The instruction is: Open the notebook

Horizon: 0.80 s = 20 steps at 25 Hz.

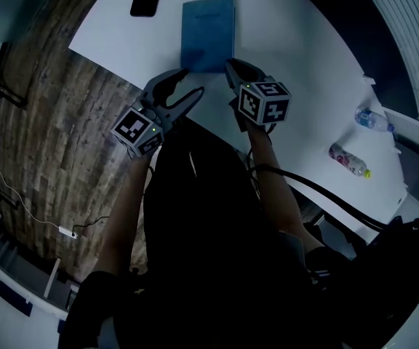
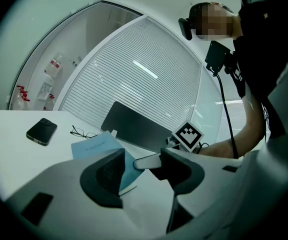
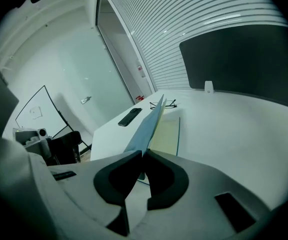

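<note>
Right gripper view: right hand-held gripper [image 3: 143, 153] clamped on the cover [image 3: 149, 124] of the notebook [image 1: 208, 33], cover raised partway off the pages [image 3: 166, 134]; notebook on the counter [image 1: 297, 57]. Left hand-held gripper [image 2: 140, 165] jaws apart, empty. Opening begun, not complete.

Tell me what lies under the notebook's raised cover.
A pale page shows under the blue cover, which the right gripper pinches. Its part behind the cover is hidden.
</note>
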{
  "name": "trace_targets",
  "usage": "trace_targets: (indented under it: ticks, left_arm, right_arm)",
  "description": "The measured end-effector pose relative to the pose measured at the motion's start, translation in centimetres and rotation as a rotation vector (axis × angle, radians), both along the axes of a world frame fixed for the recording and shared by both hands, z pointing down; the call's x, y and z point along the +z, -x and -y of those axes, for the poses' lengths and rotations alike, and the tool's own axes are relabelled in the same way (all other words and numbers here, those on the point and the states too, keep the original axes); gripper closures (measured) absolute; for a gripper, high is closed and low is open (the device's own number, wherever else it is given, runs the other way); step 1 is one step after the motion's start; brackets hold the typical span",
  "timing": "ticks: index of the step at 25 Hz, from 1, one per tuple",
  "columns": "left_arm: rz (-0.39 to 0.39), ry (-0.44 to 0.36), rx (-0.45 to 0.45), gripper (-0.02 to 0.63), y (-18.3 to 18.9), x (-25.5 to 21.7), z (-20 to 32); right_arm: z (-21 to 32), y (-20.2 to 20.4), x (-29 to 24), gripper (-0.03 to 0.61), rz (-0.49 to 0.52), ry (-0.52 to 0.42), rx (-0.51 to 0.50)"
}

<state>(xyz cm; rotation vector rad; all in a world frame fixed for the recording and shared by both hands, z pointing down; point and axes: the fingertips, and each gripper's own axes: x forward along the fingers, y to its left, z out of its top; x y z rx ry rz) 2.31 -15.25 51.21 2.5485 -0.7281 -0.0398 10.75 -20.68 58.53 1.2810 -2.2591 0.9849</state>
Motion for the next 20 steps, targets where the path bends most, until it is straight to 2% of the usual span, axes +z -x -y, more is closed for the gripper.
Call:
trace_targets:
  ticks: [20]
  left_arm:
    - [-0.022, -0.02, 0.001, 0.394, 1.9, -2.7, 0.2]
  right_arm:
    - [0.0, 3.3, -3.7, 0.554, 0.001, -0.048, -0.047]
